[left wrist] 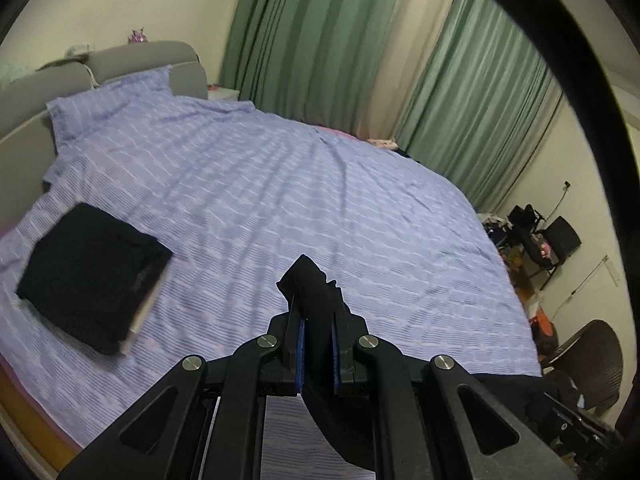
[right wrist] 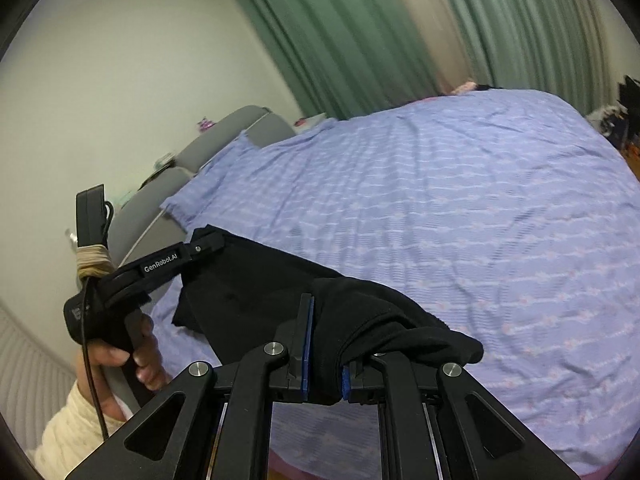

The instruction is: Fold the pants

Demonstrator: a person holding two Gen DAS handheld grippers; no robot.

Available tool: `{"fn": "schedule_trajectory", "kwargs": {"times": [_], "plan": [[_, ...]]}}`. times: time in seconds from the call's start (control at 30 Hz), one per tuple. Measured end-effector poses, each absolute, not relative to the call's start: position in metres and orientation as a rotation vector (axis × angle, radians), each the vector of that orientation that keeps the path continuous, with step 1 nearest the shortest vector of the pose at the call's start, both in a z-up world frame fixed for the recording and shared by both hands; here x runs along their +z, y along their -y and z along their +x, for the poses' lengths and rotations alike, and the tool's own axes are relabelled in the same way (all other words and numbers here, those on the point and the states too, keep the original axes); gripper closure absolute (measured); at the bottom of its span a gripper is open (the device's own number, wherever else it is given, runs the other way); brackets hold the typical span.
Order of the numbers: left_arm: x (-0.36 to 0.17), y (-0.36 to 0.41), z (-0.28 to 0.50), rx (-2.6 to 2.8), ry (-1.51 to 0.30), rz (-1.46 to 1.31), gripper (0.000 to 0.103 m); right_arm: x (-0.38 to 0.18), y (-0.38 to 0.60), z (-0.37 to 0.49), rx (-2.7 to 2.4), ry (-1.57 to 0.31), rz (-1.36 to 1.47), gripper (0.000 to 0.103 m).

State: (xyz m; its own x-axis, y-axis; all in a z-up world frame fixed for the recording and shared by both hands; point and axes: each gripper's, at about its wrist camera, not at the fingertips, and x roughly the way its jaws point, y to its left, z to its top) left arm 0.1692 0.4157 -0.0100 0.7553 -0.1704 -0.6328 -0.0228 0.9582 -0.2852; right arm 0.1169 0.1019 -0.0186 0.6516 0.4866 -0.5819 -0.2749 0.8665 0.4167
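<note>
Black pants point(right wrist: 260, 280) hang stretched in the air between my two grippers, above a bed with a lilac striped cover point(right wrist: 460, 220). My left gripper point(left wrist: 317, 300) is shut on one end of the pants point(left wrist: 308, 284), whose fabric pokes out past the fingertips and hangs down below the jaws. My right gripper point(right wrist: 326, 332) is shut on the other end, with bunched fabric draped over its right finger. In the right wrist view the left gripper point(right wrist: 204, 246) shows at the left, held by a hand, clamped on the far corner of the pants.
A folded black garment point(left wrist: 94, 276) lies on the bed point(left wrist: 300, 184) at the left, on top of something pale. A grey headboard point(left wrist: 140, 60) stands behind the pillow. Green curtains point(left wrist: 328, 32) hang beyond the bed. Chairs and clutter point(left wrist: 540, 240) stand at the right.
</note>
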Motion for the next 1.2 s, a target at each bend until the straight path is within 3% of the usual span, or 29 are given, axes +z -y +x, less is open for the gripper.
{"fn": "schedule_trajectory", "kwargs": {"times": [0.6, 0.93, 1.2], "plan": [[0.019, -0.642, 0.239, -0.233, -0.717, -0.155, 0.092, -0.005, -0.343, 0.136, 0.347, -0.697, 0.363, 0.092], [0.038, -0.720, 0.289, -0.298, -0.706, -0.101, 0.092, 0.014, -0.429, 0.165, 0.333, -0.646, 0.322, 0.092], [0.037, -0.757, 0.376, -0.516, -0.727, -0.011, 0.092, 0.012, -0.503, 0.194, 0.124, -0.595, 0.355, 0.092]]}}
